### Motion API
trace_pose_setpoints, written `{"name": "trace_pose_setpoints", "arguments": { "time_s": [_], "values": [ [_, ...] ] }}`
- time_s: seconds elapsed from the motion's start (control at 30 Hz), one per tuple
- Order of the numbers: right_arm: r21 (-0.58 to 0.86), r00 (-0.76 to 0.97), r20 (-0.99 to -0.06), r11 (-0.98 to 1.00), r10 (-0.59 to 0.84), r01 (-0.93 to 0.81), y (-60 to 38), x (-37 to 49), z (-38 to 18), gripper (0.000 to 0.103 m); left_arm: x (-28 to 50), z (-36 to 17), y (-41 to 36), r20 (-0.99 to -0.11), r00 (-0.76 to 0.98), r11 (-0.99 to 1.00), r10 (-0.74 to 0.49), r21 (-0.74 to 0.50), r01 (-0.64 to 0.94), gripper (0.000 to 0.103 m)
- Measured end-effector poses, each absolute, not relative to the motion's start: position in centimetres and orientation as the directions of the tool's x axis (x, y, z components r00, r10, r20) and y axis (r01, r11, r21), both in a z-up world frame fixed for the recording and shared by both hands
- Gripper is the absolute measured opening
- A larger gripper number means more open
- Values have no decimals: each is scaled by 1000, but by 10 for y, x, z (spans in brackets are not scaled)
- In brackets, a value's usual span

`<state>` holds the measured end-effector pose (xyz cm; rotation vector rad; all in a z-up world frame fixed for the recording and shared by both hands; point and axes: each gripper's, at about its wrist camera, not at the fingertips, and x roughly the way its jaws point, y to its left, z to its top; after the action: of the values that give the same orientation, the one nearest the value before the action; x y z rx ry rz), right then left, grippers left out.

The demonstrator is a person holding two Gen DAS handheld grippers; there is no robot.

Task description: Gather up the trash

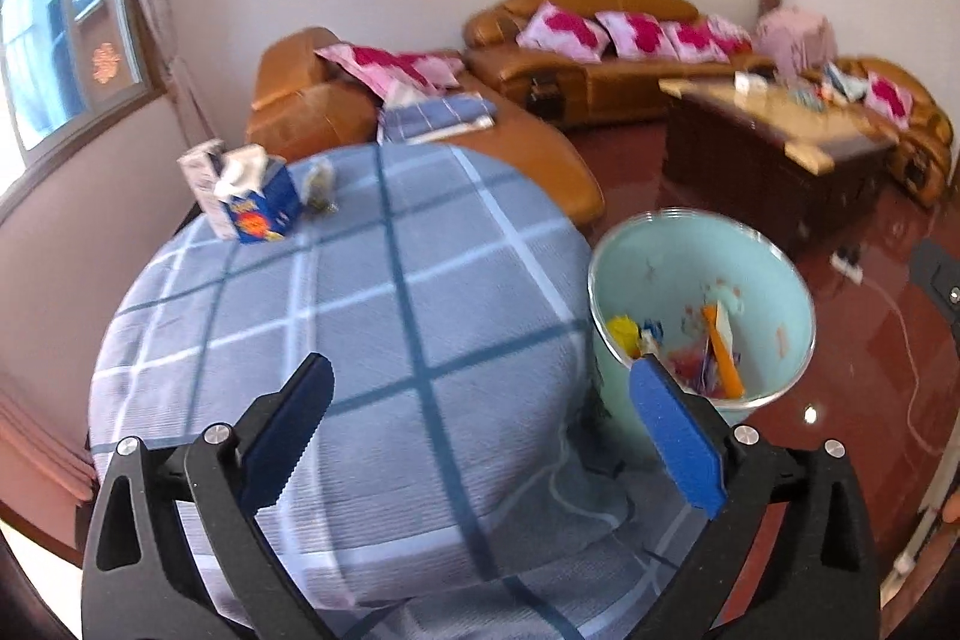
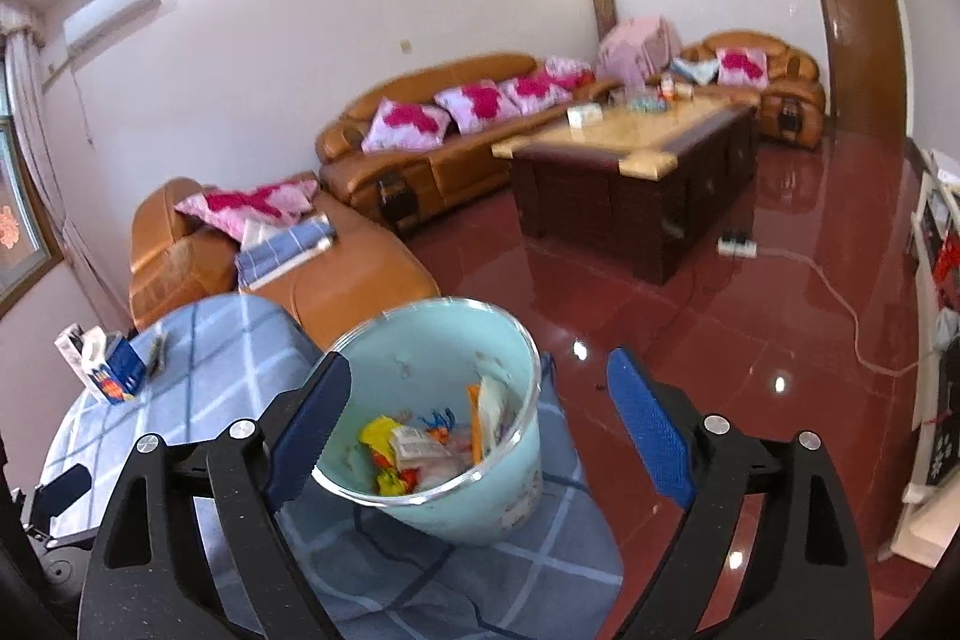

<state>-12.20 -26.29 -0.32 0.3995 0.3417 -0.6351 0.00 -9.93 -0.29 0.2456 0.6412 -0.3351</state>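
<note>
Both the left gripper (image 1: 480, 421) and right gripper (image 2: 477, 430) gape wide, empty. Lower right, the mint trash bin (image 1: 774, 280) holds wrappers. Upper left, a small crumpled scrap (image 1: 318, 187) beside the tissue box (image 1: 252, 196) likely needs collecting: approach low, pinch centrally.

Glossy floor (image 2: 690, 316), woven tablecloth (image 1: 360, 340)

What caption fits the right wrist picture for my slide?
Open right gripper above a pale green bin filled with wrappers, beside a checked table.
</note>
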Motion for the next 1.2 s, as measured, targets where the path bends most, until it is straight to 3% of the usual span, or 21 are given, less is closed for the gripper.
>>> {"name": "trace_pose_setpoints", "arguments": {
  "time_s": [0.23,0.4,1.2],
  "values": [
    [212,796,-258,771,-548,600,-234,-146,38,91,-25,40,-75,-477,844,938,-243,105,330,97],
    [167,795,-176,778,-581,606,-225,-153,47,92,-33,50,-76,-451,853,941,-263,76,330,97],
    [231,767,-244,732,-594,641,-242,-154,34,93,-49,52,-83,-429,856,931,-289,81,355,97]
  ]
}}
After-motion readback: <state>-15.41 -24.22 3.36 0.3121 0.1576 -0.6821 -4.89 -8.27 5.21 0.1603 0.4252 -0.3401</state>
